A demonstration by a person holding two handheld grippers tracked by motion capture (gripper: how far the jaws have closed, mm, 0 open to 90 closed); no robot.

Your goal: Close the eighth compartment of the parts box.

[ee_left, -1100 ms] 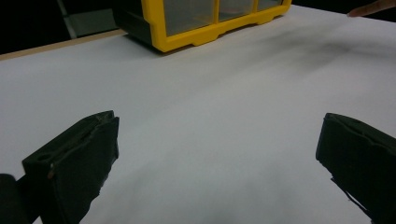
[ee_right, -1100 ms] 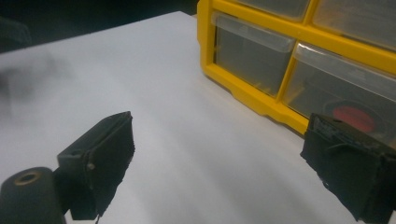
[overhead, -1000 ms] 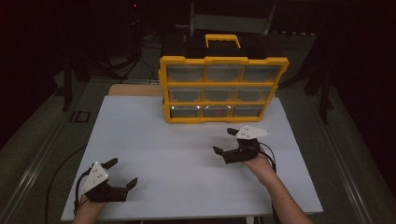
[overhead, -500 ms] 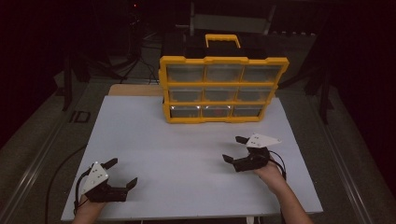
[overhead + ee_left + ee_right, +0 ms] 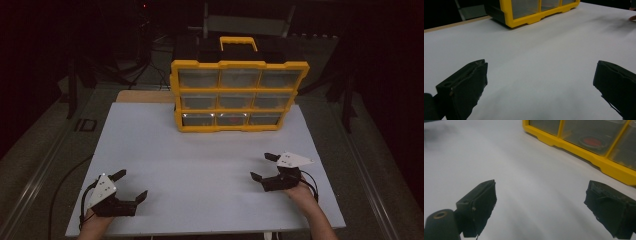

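Right tongs (image 5: 267, 168): jaws wide apart, holding nothing; low over the near right part of the desk (image 5: 210, 150), pointing left and slightly away from the person. Seen along their own jaws (image 5: 541, 207), with bare white surface between them.

Left tongs (image 5: 132, 186): jaws likewise spread and empty, at the near left corner of the desk, pointing right. Own view (image 5: 541, 85) shows blank desk between the jaws.

Drawer cabinet (image 5: 239, 95): yellow frame, nine clear drawers in three rows of three, black top with a yellow carry handle. Stands upright at the far middle of the desk, drawer fronts facing the person, long axis running left to right across the desk. Well apart from both tongs.

Key relation: the cabinet lies ahead of both tongs, forward and left of the right pair, forward and right of the left pair. The right tongs are judged the nearer, so a reach to the drawers would likely fall to them.

View differences: the right gripper view shows a red round item (image 5: 592, 141) inside a bottom-row drawer; its nature cannot be told. The left gripper view gives the cabinet's lower left corner (image 5: 524, 17) and the drawers seen there look empty. The high view alone shows all nine drawers and the handle.
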